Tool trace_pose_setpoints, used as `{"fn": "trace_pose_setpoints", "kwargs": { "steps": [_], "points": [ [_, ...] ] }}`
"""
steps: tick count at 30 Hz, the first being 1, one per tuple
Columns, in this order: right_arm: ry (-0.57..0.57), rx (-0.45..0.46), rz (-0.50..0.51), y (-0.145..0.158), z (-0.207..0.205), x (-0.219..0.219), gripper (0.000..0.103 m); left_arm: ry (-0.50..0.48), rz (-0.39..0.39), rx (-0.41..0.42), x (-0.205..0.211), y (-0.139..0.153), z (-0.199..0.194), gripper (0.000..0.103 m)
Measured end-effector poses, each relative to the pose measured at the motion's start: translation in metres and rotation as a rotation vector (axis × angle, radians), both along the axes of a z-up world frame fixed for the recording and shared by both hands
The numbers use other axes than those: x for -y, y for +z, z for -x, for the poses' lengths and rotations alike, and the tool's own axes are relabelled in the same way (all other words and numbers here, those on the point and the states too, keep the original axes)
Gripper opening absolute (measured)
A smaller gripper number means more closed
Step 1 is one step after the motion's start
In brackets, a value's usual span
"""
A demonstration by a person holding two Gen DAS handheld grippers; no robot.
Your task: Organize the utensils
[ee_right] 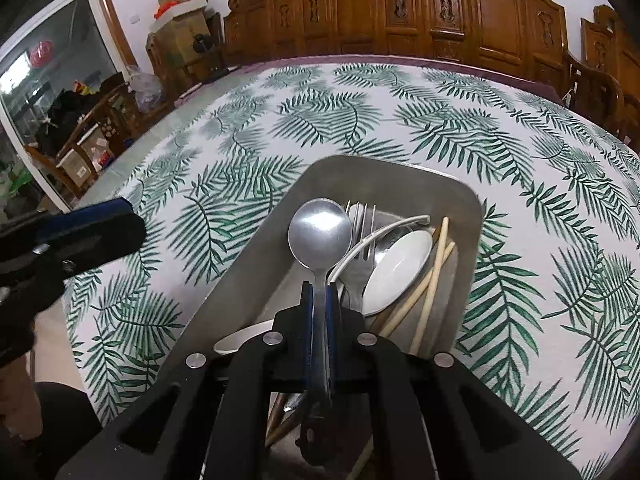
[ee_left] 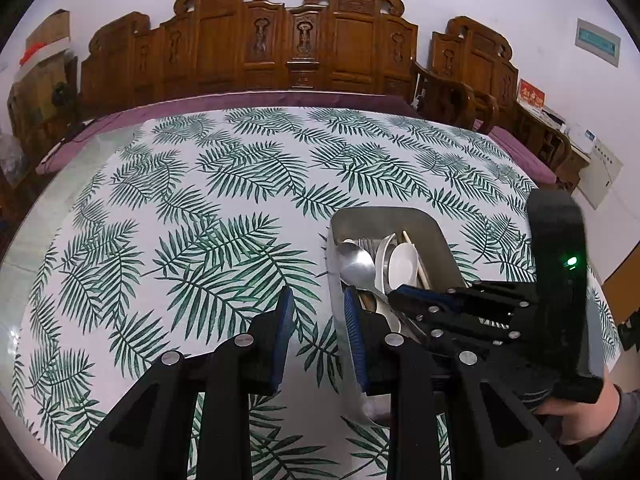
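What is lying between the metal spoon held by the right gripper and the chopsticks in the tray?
In the right wrist view, a metal fork and a white ceramic spoon lie between the metal spoon and the chopsticks, inside the tray.

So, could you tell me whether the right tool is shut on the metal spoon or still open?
Shut on it: the right tool has both blue pads pressed against the metal spoon's handle, above the metal tray.

The desk (ee_left: 224, 208) wore a white cloth patterned with green fern leaves. The tray (ee_right: 384, 178) was dull grey, the spoon (ee_right: 320, 232) silver, and the black tongs (ee_right: 319, 294) had blue pads.
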State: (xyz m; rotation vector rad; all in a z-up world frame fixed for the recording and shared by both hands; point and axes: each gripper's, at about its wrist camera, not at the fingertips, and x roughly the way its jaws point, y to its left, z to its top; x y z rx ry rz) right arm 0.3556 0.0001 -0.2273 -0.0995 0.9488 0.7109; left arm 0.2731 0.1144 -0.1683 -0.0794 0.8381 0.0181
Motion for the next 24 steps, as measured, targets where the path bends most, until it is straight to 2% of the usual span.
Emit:
{"fn": "trace_pose_setpoints", "kwargs": {
  "steps": [6, 10, 13, 16, 18, 19, 20, 22, 24],
  "points": [
    [-0.02, 0.039, -0.021, 0.022, 0.011, 0.024, 0.008, 0.0, 0.0, 0.005, 0.006, 0.003, 0.003, 0.025],
    [-0.031, 0.078, -0.029, 0.04, 0.027, 0.044, 0.008, -0.017, -0.005, 0.006, 0.017, 0.005, 0.011, 0.032],
    [-0.045, 0.093, -0.035, 0.051, 0.038, 0.061, 0.008, -0.027, -0.009, 0.011, 0.026, 0.009, 0.019, 0.041],
    [-0.064, 0.115, -0.036, 0.062, 0.05, 0.078, 0.014, -0.038, -0.02, 0.011, 0.036, 0.012, 0.029, 0.042],
    [-0.079, 0.124, -0.039, 0.067, 0.057, 0.087, 0.018, -0.046, -0.022, 0.004, 0.042, 0.011, 0.036, 0.053],
    [-0.087, 0.129, -0.042, 0.071, 0.06, 0.093, 0.019, -0.048, -0.019, 0.001, 0.045, 0.012, 0.041, 0.069],
    [-0.094, 0.132, -0.043, 0.072, 0.063, 0.096, 0.023, -0.048, -0.018, 0.006, 0.048, 0.013, 0.046, 0.074],
    [-0.115, 0.143, -0.044, 0.078, 0.071, 0.107, 0.032, -0.058, -0.012, 0.011, 0.052, 0.016, 0.053, 0.076],
    [-0.136, 0.151, -0.046, 0.082, 0.078, 0.116, 0.048, -0.064, -0.004, 0.012, 0.054, 0.02, 0.058, 0.085]
  ]
}}
